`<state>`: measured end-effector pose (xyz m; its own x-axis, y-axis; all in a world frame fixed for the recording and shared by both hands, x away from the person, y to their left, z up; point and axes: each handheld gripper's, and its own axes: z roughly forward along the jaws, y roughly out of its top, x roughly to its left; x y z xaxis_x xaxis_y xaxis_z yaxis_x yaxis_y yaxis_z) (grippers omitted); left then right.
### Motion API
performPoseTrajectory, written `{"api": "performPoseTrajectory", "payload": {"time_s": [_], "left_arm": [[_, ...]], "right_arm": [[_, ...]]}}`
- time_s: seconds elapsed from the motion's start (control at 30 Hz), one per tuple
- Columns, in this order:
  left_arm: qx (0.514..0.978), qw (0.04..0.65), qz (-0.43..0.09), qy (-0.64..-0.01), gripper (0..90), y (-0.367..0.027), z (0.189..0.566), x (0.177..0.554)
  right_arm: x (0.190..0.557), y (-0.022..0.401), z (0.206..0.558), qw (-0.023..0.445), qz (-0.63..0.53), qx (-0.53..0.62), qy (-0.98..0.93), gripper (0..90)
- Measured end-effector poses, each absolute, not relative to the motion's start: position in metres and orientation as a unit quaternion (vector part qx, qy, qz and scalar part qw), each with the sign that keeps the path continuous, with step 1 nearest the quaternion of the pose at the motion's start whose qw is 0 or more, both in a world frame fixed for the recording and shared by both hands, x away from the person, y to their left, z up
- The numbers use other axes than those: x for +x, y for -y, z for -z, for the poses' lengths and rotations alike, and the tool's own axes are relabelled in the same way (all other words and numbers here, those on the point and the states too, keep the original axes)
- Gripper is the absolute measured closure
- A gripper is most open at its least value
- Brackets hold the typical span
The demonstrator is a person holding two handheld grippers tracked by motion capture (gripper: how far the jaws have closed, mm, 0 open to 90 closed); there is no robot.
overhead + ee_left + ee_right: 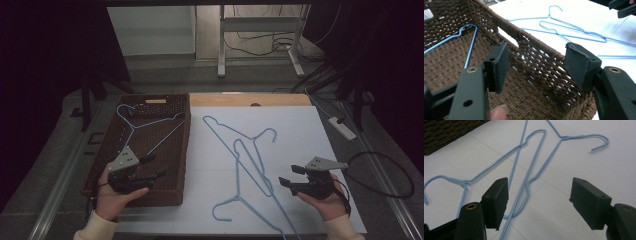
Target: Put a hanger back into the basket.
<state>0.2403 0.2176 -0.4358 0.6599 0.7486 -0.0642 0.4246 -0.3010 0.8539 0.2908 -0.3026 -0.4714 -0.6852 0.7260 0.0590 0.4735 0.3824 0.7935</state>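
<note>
the two blue wire hangers (250, 160) lie crossed on the white table right of the basket (100, 150), thin, light, stiff and slippery, so grab a straight wire; both the left gripper (156, 166) and the right gripper (291, 176) are open, holding nothing.

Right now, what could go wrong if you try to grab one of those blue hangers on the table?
1. The two blue hangers on the table cross and overlap, so lifting one may drag the other along.
2. The right hand-held gripper is open over thin wire lying flat; it may slip out.
3. A hook could catch on the woven basket wall.
</note>
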Motion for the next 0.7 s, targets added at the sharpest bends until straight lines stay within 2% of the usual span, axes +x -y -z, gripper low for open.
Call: {"api": "performPoseTrajectory", "payload": {"time_s": [0.2,0.7], "left_arm": [[0.788,0.458,-0.173,-0.373,37.2,-0.215,0.438,0.24],[0.791,0.458,-0.169,-0.368,37.0,-0.212,0.44,0.241]], "right_arm": [[0.285,0.294,0.467,0.14,-0.4,0.358,-0.832,34.3],[0.257,0.236,0.469,0.076,-0.307,0.303,-0.899,34.4]]}}
